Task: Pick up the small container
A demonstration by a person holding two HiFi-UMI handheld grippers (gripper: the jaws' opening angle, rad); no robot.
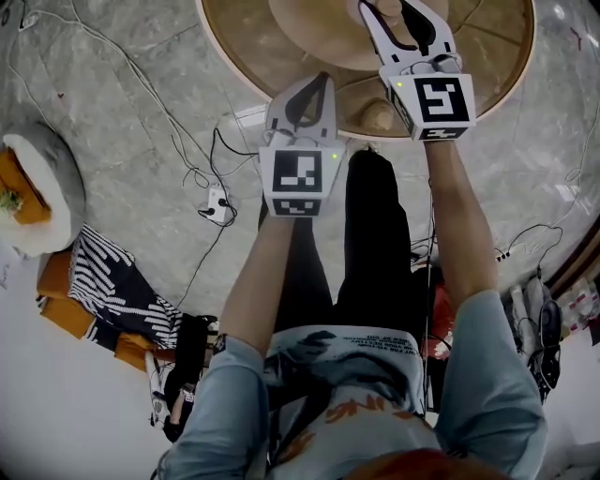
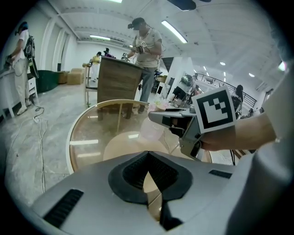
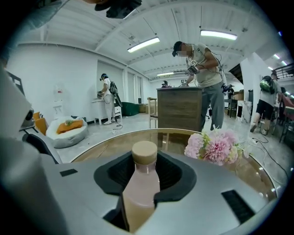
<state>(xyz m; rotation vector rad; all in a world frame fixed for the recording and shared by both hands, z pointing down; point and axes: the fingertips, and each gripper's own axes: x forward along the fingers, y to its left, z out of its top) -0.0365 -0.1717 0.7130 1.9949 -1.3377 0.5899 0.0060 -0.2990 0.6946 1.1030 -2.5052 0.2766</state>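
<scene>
The small container is a pale pink bottle [image 3: 141, 186] with a tan cap; it stands upright between the jaws of my right gripper [image 3: 144, 167], whose pads press on its sides. In the head view the right gripper [image 1: 394, 11] reaches over the round glass table [image 1: 511, 80], with the bottle [image 1: 389, 7] at the frame's top edge. My left gripper [image 1: 322, 82] hovers at the table's near rim, jaws together and nothing in them. In the left gripper view the jaws [image 2: 147, 170] meet at the tips, and the right gripper [image 2: 158, 117] shows ahead to the right.
Pink flowers [image 3: 213, 146] lie on the table [image 3: 110, 144] right of the bottle. A bean bag with an orange cushion [image 1: 37, 192], cables [image 1: 178, 150] and a power strip [image 1: 217, 204] lie on the floor to the left. People stand by a wooden counter [image 3: 179, 108] behind.
</scene>
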